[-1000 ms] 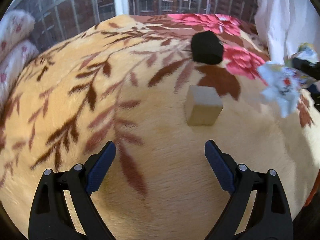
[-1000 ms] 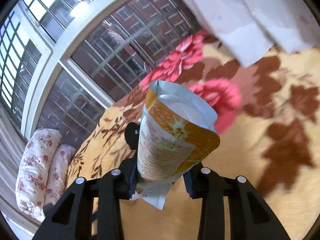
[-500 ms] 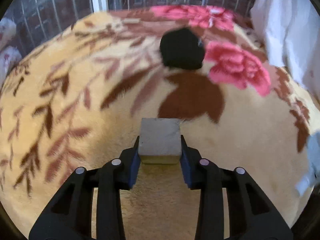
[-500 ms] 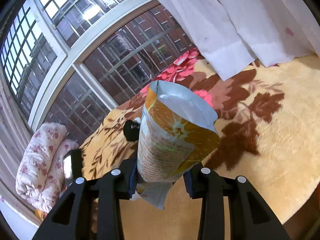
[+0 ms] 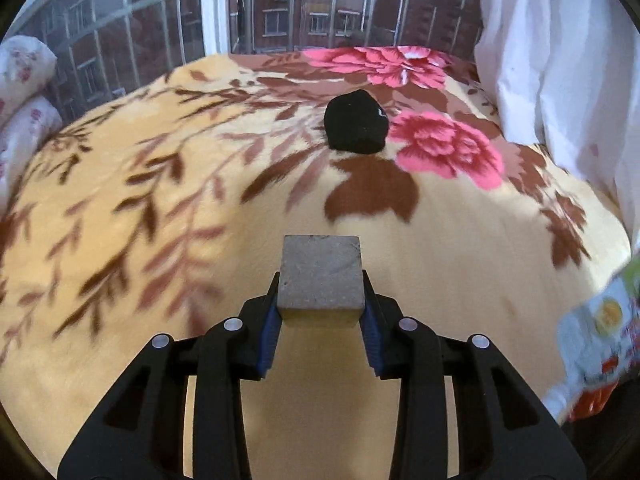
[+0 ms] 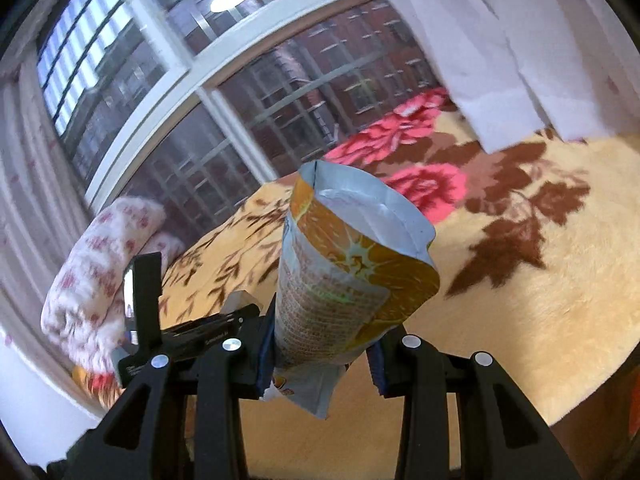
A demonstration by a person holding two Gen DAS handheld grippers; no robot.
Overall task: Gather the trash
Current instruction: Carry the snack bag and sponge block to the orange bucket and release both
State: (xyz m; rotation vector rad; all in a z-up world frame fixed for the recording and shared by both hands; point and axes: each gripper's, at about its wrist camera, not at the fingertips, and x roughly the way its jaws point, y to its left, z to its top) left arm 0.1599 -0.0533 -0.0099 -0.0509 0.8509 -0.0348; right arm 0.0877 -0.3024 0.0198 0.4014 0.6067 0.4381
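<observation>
1. The left gripper (image 5: 320,312) was closed on a grey-brown block (image 5: 321,276), which sat squarely between its two fingers (image 5: 269,332), each blue pad pressed against one side of it.
2. The block stood out past the fingertips toward the far side, held above the bed's blanket (image 5: 160,208); whether its underside touched the blanket could not be told.
3. Beyond the block, well apart from it on the far part of the blanket, lay a black lump (image 5: 355,122), just left of a pink flower in the print.
4. The right gripper (image 6: 320,354) was closed on an orange-printed snack bag (image 6: 348,276), which stood between its fingers (image 6: 266,356).
5. The bag rose upright out of the grip with its torn mouth open at the top, and its lower end hung down below the fingers.
6. In the left wrist view the same bag (image 5: 596,340) showed blurred at the near right edge, off to the right of the block.
7. In the right wrist view the left gripper (image 6: 192,332) appeared at the near left, its black frame just beside the right gripper's left finger.
8. A floral pillow (image 5: 22,92) lay at the far left by the window (image 5: 160,32), and a white curtain (image 5: 560,60) hung at the far right.
</observation>
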